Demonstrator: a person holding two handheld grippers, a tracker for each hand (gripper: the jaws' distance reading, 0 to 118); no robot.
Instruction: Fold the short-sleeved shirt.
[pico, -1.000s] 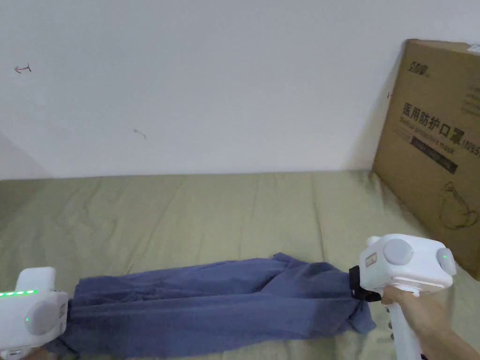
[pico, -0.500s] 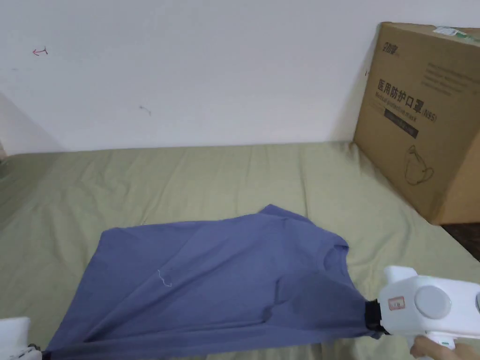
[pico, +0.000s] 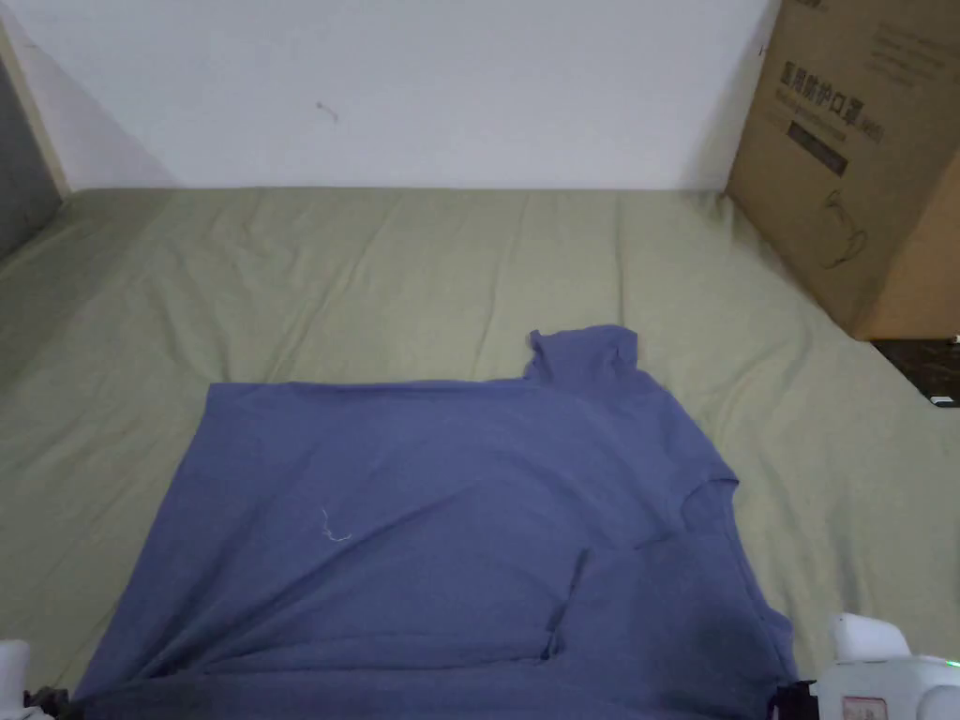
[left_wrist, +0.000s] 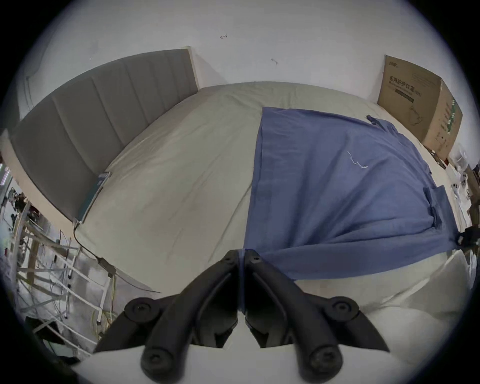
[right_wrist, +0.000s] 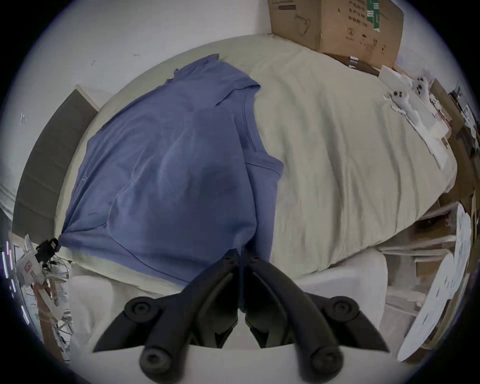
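Note:
A blue short-sleeved shirt (pico: 441, 506) lies spread on the green bedsheet (pico: 375, 272), hem to the left, neck to the right, one sleeve (pico: 586, 354) pointing to the wall. My left gripper (left_wrist: 241, 256) is shut on the near hem corner of the shirt (left_wrist: 337, 181), at the bed's front edge. My right gripper (right_wrist: 241, 256) is shut on the near shoulder end of the shirt (right_wrist: 168, 169). In the head view the left gripper (pico: 42, 698) sits at the bottom left corner and the right gripper (pico: 787, 701) at the bottom right. The near edge is stretched between them.
A big cardboard box (pico: 862, 159) stands at the back right of the bed, against the white wall (pico: 422, 84). A grey padded headboard (left_wrist: 98, 124) closes the left end. Cables and a rack (left_wrist: 52, 259) lie beyond the left front corner.
The shirt went from a bunched strip hanging between the grippers to a flat spread on the bed. Both grippers came toward the front edge, and the head camera tilted down.

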